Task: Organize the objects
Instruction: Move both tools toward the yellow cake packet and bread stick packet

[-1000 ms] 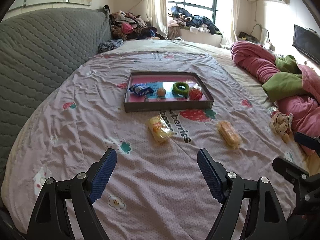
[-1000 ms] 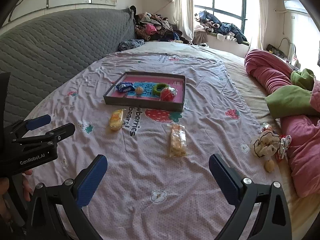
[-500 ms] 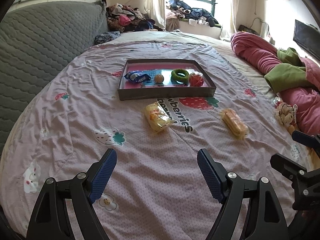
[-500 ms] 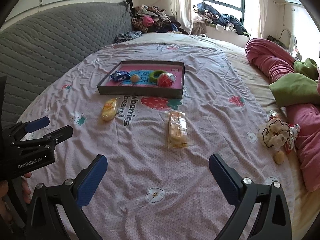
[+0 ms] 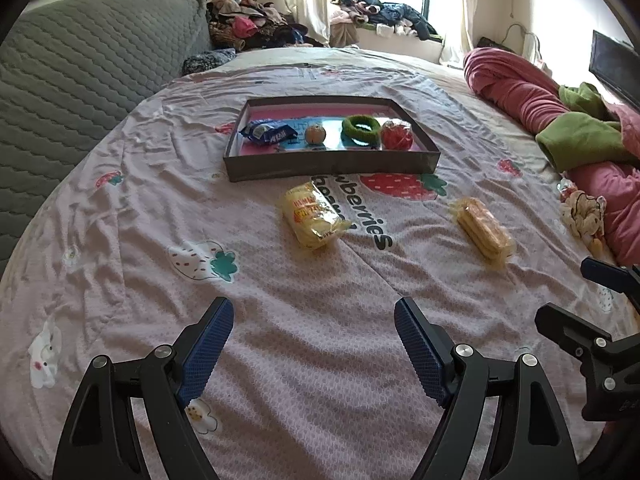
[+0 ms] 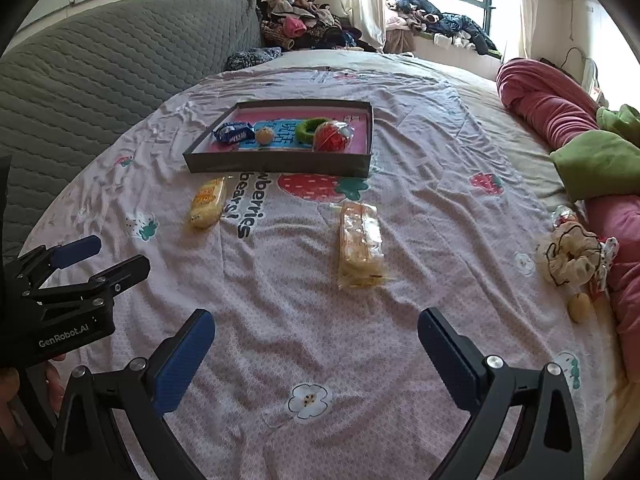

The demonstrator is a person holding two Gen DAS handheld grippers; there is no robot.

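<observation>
A dark shallow tray (image 5: 332, 164) (image 6: 280, 162) sits on the bed and holds a blue snack packet (image 5: 267, 132), a small orange ball (image 5: 315, 134), a green ring (image 5: 362, 129) and a red ball (image 5: 397, 135). A yellow snack bag (image 5: 314, 216) (image 6: 207, 202) lies in front of the tray. A clear pack of biscuits (image 5: 484, 232) (image 6: 360, 244) lies to its right. My left gripper (image 5: 314, 320) is open and empty, short of the yellow bag. My right gripper (image 6: 316, 332) is open and empty, short of the biscuit pack.
A pink and green blanket (image 5: 560, 120) is heaped along the right side of the bed. A scrunchie and small items (image 6: 576, 260) lie by it. A grey quilted headboard (image 6: 100, 80) is on the left. Clothes are piled by the window (image 5: 384, 12).
Both grippers have moved forward and lower over the bed. The tray, the yellow bag and the biscuit pack appear larger and closer. Both stay open.
</observation>
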